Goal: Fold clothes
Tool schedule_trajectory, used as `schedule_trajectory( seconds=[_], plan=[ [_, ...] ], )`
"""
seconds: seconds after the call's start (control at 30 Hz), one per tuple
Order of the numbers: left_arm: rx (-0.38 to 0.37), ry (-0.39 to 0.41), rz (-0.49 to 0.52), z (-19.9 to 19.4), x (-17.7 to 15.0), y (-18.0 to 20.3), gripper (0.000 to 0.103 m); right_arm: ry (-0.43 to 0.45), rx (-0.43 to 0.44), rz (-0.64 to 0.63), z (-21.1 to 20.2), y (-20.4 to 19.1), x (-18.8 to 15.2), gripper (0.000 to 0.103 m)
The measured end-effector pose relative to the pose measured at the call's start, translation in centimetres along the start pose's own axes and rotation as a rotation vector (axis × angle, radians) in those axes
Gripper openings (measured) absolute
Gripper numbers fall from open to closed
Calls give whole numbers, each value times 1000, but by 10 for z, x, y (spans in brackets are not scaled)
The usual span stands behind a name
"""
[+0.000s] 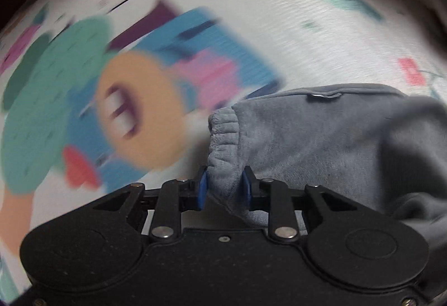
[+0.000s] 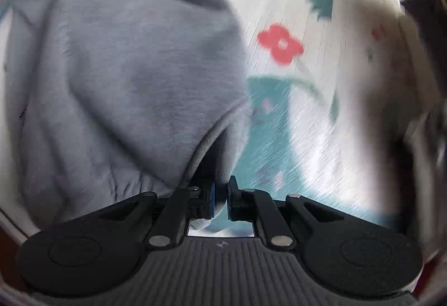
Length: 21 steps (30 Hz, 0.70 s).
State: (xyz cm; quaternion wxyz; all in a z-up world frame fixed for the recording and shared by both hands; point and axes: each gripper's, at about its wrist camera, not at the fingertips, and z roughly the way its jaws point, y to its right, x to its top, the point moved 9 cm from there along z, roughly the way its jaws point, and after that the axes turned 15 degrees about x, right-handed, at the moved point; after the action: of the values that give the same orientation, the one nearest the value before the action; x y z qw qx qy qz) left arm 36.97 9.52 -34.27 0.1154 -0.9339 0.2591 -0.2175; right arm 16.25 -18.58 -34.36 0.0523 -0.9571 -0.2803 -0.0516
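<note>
- White printed play mat (image 1: 279, 26) with blurred cartoon shapes in teal, blue, orange and pink: fills the field beyond both tools; in the right wrist view it carries a red flower (image 2: 280, 43) and teal leaves ahead and to the right of the fingers.
- Grey fleece garment (image 2: 125, 68), soft and thick: the task's item. In the right wrist view it bulks ahead and to the left of the tool; in the left wrist view it lies ahead and to the right, over the mat.
- Ribbed elastic cuff (image 1: 223, 124) of the garment: rises just ahead of the left tool's fingers, its fabric running down between them.
- Left gripper (image 1: 225, 187), black with blue pads: jaws narrow, with the cuff fabric bunched between the pads and touching both; a hold on the garment.
- Right gripper (image 2: 220, 198), same build: jaws nearly together, pinching a thin fold of the garment's edge between the pads.
- Small light tag (image 1: 321, 95): on the garment's far seam, ahead and right of the left tool.
</note>
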Motion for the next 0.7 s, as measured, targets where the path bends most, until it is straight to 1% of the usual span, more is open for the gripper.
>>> schedule_trajectory(
  seconds=[0.07,0.13,0.17,0.2,0.27,0.3,0.33,0.37,0.43,0.5,0.53,0.6,0.67,0.7],
  plan=[
    [9,-10,-24,4,-14,-15,24,-26,-61,-96,0,6,11,10],
    [18,-16,-50,7,-25,-29,24,-38,-145,-200,0,12,24,9],
    [24,-16,-64,7,-29,-36,25,-32,-186,-240,0,17,33,9],
    [35,1,-78,6,-29,-41,25,-18,-227,-273,-2,21,43,9],
    [74,24,-110,6,-29,-53,32,20,-314,-311,-6,26,61,26],
    [80,15,-123,7,-29,-57,33,39,-350,-313,-8,28,68,44],
    [84,4,-134,8,-30,-61,47,59,-371,-300,-11,29,74,57],
    [80,7,-147,6,-29,-66,51,88,-367,-269,-16,29,76,58],
    [58,10,-173,3,-28,-74,54,157,-341,-194,-29,26,78,59],
    [31,11,-192,-4,-32,-81,55,241,-284,-80,-46,23,71,59],
    [22,13,-196,-9,-34,-84,55,288,-243,-5,-56,20,64,60],
    [4,7,-194,-16,-44,-86,55,371,-130,158,-63,19,47,60],
    [-23,-13,-216,-24,-64,-88,55,424,-29,315,-62,15,18,59],
    [-37,-23,-227,-28,-74,-90,55,442,13,393,-58,14,2,56]
  ],
)
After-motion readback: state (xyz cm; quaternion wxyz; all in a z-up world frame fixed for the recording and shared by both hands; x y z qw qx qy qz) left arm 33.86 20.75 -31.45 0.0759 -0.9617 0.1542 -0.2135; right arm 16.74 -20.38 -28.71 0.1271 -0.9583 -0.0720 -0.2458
